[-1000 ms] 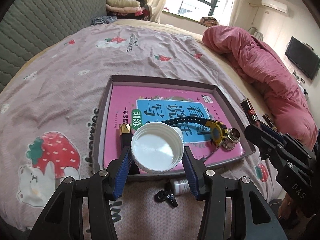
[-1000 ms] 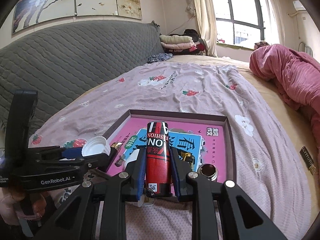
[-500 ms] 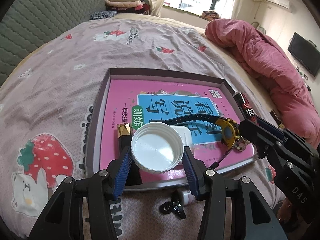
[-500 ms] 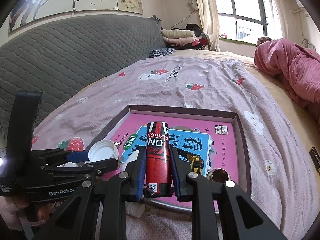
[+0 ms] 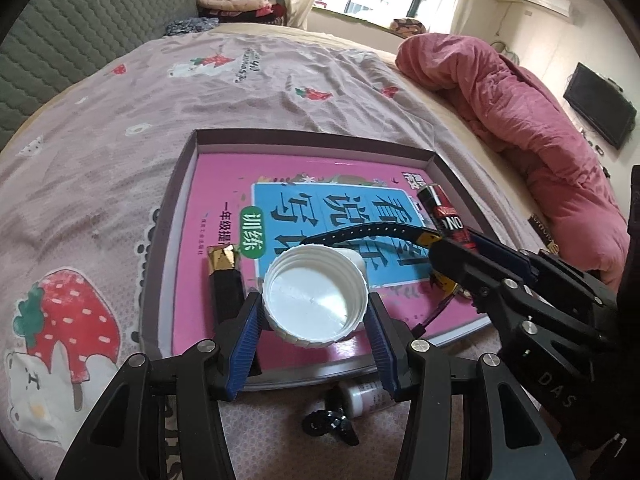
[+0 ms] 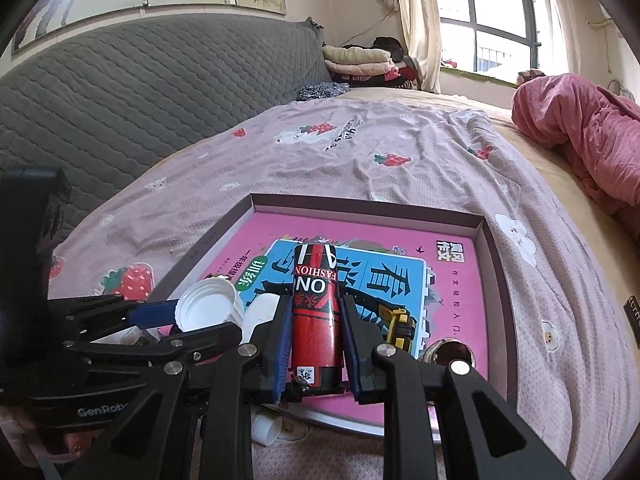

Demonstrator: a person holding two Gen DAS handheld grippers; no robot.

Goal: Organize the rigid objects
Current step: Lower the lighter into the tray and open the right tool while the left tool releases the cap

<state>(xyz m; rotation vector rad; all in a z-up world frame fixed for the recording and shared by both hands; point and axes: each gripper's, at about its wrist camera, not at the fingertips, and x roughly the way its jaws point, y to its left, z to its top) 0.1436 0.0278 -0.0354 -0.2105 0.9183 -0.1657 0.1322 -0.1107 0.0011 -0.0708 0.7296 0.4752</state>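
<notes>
My left gripper (image 5: 316, 316) clamps a white cap (image 5: 315, 295) between its blue pads, open side up, over the near edge of the tray (image 5: 168, 216). My right gripper (image 6: 316, 334) is closed narrow on a red can (image 6: 317, 312) printed "FASHION", which points forward along the fingers over the tray's near part.

The tray lies on the bed's strawberry-print sheet (image 5: 120, 128), and a pink book (image 5: 224, 184) fills its floor. On the book lie a black bar with a gold end (image 5: 225, 280), just left of the cap, and a watch with a black strap and yellow case (image 6: 400, 320), partly hidden behind the can. A round metal piece (image 6: 450, 354) sits near the tray's near right corner.

In front of the tray, on the sheet, lie a small white bottle (image 5: 366, 396) and a black clip-like thing (image 5: 328, 424), close together. A pink quilt (image 5: 520, 120) is heaped on the far right of the bed.
</notes>
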